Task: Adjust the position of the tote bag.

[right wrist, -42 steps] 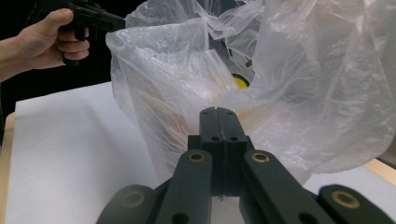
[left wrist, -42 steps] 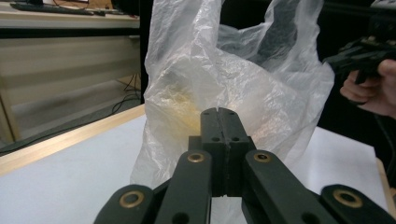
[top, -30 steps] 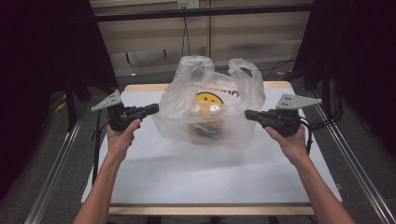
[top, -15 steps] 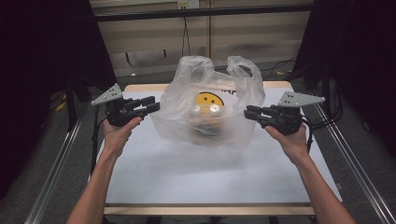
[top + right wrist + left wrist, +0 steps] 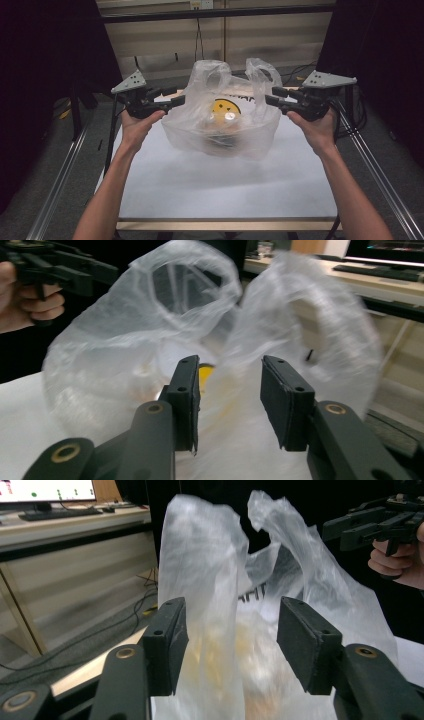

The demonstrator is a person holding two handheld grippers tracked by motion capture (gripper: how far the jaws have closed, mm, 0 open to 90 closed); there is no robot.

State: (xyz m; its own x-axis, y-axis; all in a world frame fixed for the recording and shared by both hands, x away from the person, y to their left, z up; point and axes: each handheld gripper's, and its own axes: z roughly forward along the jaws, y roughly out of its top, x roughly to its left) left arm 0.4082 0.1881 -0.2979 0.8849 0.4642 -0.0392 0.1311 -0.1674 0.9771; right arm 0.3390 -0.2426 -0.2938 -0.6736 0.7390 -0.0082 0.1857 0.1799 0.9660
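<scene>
we note both jaws have just been opening, left gripper (image 5: 172, 99) and right gripper (image 5: 272, 96) now spread beside the bag (image 5: 222, 125), plastic between our pads unpinched, so it likely sits released on the table (image 5: 200, 190).

Plastic bag (image 5: 220, 122): stands mid-table, its two handle loops upright; blocks the straight line between the left gripper (image 5: 176, 97) at 9 o'clock and the right gripper (image 5: 269, 96) at 3 o'clock.
Left gripper: jaws just been opening, bag film between them, not pressed.
Right gripper: jaws likewise just been opening, gap facing the film.
Table (image 5: 225, 190): bare white top from the bag toward 6 o'clock, open between the forearms.
Side rails (image 5: 55, 200): run along 9 and 3 o'clock, limiting outward room.
Frame bar (image 5: 215, 11): crosses at 12 o'clock.
</scene>
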